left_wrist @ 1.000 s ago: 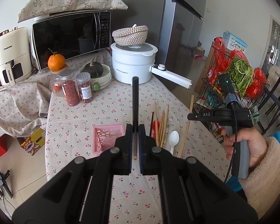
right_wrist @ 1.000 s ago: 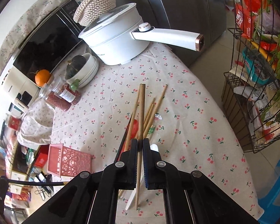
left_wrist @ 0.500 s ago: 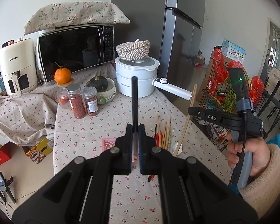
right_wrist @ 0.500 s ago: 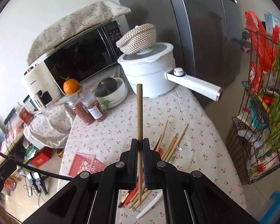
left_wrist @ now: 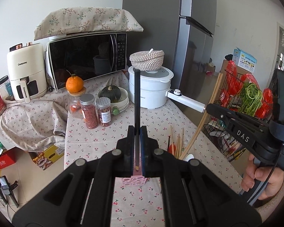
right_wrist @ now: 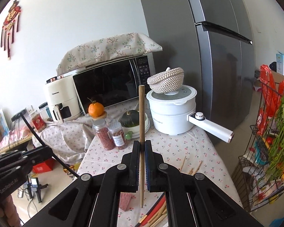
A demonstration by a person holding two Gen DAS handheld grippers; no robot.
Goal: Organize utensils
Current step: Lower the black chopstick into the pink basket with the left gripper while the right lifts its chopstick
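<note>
My left gripper (left_wrist: 137, 132) is shut on a black chopstick (left_wrist: 136, 98) that stands upright, above the pink basket (left_wrist: 135, 179). My right gripper (right_wrist: 142, 146) is shut on a wooden chopstick (right_wrist: 141, 117), also upright; it shows in the left wrist view (left_wrist: 208, 113) at the right. Several wooden and red chopsticks (left_wrist: 177, 143) and a white spoon (left_wrist: 188, 158) lie on the cherry-print tablecloth (left_wrist: 96, 141). The pink basket (right_wrist: 125, 201) sits below the right gripper, mostly hidden.
At the back stand a white pot (left_wrist: 150, 89) with a long handle, a woven basket (left_wrist: 146, 59), a microwave (left_wrist: 85, 61), an air fryer (left_wrist: 25, 70), jars (left_wrist: 90, 113), an orange (left_wrist: 74, 84) and a squash in a bowl (left_wrist: 111, 94). A wire rack of vegetables (left_wrist: 244, 102) is at the right.
Both grippers have tilted up and risen, each still holding its chopstick. The views now look level across the table rather than down at it. The right gripper has come closer to the left.
</note>
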